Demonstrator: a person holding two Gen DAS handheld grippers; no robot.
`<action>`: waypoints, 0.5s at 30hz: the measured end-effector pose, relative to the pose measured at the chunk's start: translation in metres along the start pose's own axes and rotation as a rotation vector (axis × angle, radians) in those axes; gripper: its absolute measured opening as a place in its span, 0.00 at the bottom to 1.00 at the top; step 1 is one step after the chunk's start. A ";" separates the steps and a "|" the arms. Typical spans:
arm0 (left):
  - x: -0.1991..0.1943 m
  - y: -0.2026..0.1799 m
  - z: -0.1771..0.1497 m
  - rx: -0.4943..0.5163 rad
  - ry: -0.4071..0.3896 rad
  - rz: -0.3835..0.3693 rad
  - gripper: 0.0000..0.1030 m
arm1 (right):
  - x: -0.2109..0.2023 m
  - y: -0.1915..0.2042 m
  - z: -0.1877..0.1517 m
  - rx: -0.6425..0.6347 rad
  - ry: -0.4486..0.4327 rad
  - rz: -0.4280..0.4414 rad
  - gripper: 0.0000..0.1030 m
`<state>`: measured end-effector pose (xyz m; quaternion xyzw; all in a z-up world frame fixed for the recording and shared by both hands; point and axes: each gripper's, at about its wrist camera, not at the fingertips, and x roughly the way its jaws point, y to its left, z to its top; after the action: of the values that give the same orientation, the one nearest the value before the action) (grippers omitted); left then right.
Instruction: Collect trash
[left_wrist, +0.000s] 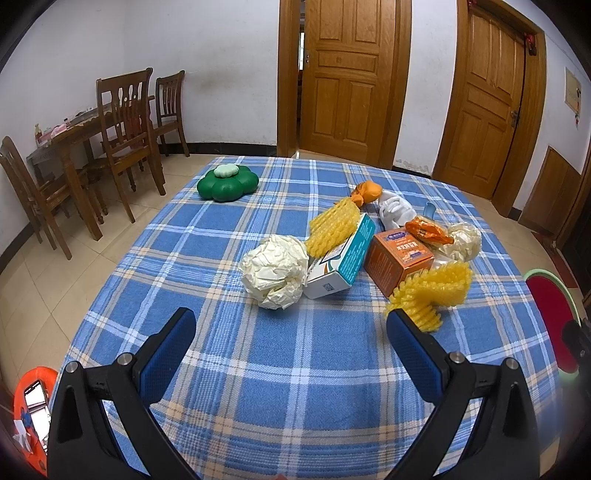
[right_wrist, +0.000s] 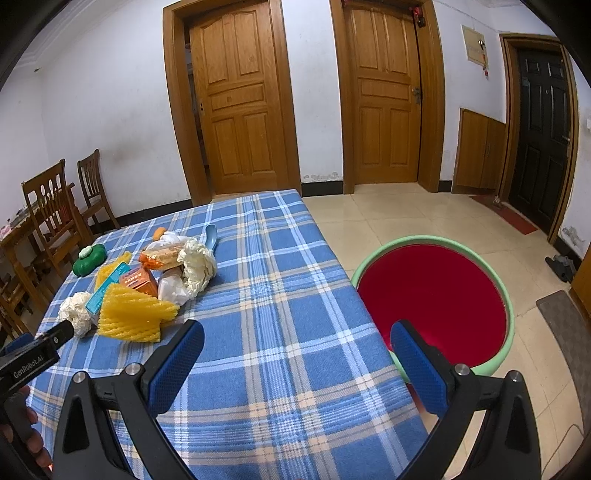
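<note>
Trash lies piled on the blue plaid tablecloth (left_wrist: 280, 369): a crumpled cream paper ball (left_wrist: 275, 271), a white-and-teal box (left_wrist: 341, 258), an orange box (left_wrist: 397, 258), two yellow foam nets (left_wrist: 432, 291) (left_wrist: 332, 229), an orange wrapper (left_wrist: 428, 230), white tissue (left_wrist: 393, 212). My left gripper (left_wrist: 291, 321) hangs open just short of the paper ball, nothing between its fingers. My right gripper (right_wrist: 297, 336) is open over the table's right edge, beside a green-rimmed red bin (right_wrist: 436, 302) on the floor. The same pile (right_wrist: 140, 291) sits to its left.
A green flower-shaped container (left_wrist: 227, 182) stands at the table's far left. Wooden chairs (left_wrist: 125, 125) and a dining table stand by the left wall. Two wooden doors (right_wrist: 240, 99) and a dark door (right_wrist: 543, 136) line the far wall. The left gripper's body (right_wrist: 33, 354) shows at the left edge.
</note>
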<state>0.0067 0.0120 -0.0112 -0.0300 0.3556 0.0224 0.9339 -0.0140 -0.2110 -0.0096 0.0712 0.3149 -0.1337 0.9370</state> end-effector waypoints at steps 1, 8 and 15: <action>0.001 0.001 0.000 0.001 0.003 0.001 0.99 | 0.001 0.000 0.000 0.002 0.002 0.005 1.00; 0.012 0.005 0.007 0.000 0.025 0.009 0.99 | 0.007 0.003 -0.001 -0.023 0.025 0.046 1.00; 0.030 0.011 0.022 0.001 0.055 0.003 0.99 | 0.020 0.011 0.004 -0.056 0.066 0.079 1.00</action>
<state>0.0428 0.0247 -0.0155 -0.0294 0.3813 0.0230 0.9237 0.0073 -0.2052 -0.0179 0.0619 0.3463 -0.0854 0.9322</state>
